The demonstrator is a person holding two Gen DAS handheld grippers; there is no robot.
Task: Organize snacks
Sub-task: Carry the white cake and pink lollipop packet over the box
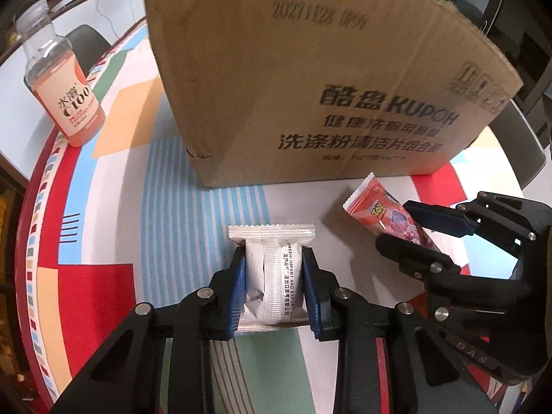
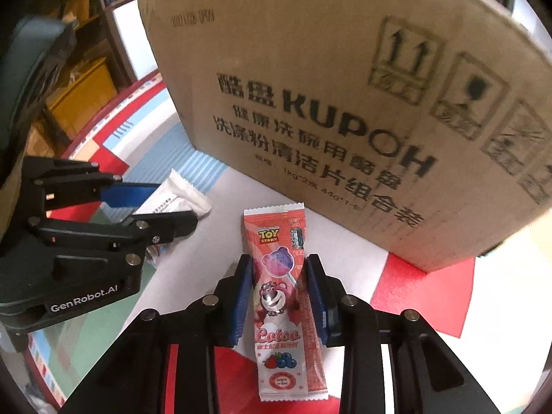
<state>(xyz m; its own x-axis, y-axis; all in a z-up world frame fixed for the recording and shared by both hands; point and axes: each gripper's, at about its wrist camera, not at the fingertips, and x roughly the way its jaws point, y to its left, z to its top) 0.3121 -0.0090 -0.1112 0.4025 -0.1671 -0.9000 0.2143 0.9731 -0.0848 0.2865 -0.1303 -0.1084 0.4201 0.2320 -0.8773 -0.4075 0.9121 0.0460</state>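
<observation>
A bottle (image 1: 57,79) of pink drink stood far left on the bright mat (image 1: 103,286). The left gripper (image 1: 274,283) tipped steeply down, and its blue pads squeezed the sides of a white snack pack (image 1: 272,258) on the mat. The right gripper (image 2: 277,293) sat just beside it on the right, also tipped down, its pads tight on a red lollipop pack (image 2: 279,296). Behind both stood a big box (image 1: 310,79).

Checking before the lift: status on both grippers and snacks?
Left gripper shut on white packet. Right gripper shut on red lollipop packet. Cardboard box stands close behind both.
</observation>
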